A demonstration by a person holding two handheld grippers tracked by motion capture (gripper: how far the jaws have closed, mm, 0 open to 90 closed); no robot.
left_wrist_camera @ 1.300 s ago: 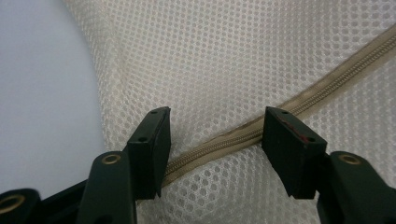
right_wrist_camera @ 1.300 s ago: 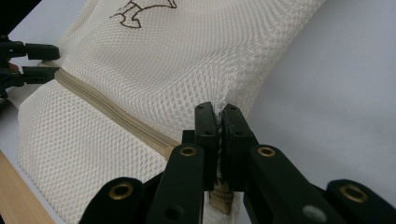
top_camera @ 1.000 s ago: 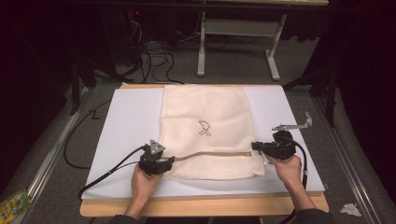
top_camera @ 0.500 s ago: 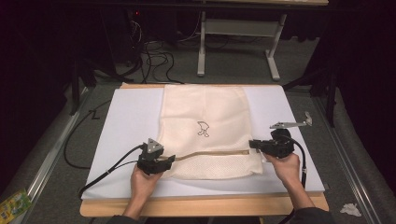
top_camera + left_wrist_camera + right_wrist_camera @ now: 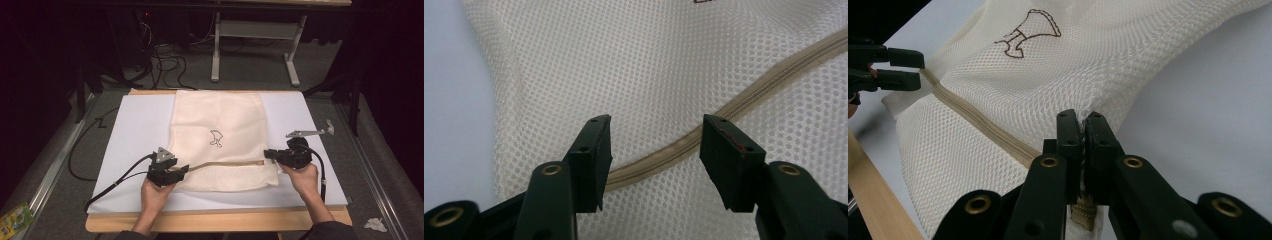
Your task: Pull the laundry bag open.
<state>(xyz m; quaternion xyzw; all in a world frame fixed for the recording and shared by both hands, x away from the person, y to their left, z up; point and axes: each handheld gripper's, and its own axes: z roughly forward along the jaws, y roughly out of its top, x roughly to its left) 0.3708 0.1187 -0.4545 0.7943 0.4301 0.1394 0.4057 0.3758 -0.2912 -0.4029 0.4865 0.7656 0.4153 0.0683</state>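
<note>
A cream mesh bag (image 5: 220, 125) with a small dark printed mark lies flat on the white mat (image 5: 135, 130). A beige zipper (image 5: 225, 163) runs across its near part. My left gripper (image 5: 186, 170) is at the zipper's left end and stands open. In the left gripper view (image 5: 655, 145) the zipper (image 5: 744, 102) passes between the jaws; they have just been closing a little, and the pads do not press on it. My right gripper (image 5: 266, 154) is shut on the bag's right edge by the zipper's end, the mesh pinched between its jaws (image 5: 1084, 125).
A grey metal tool (image 5: 305, 133) lies on the mat behind my right hand. The wooden table edge (image 5: 215, 220) runs along the front. Cables and a table frame (image 5: 252, 30) are on the floor beyond. A green packet (image 5: 15, 220) and crumpled paper (image 5: 375, 224) lie on the floor.
</note>
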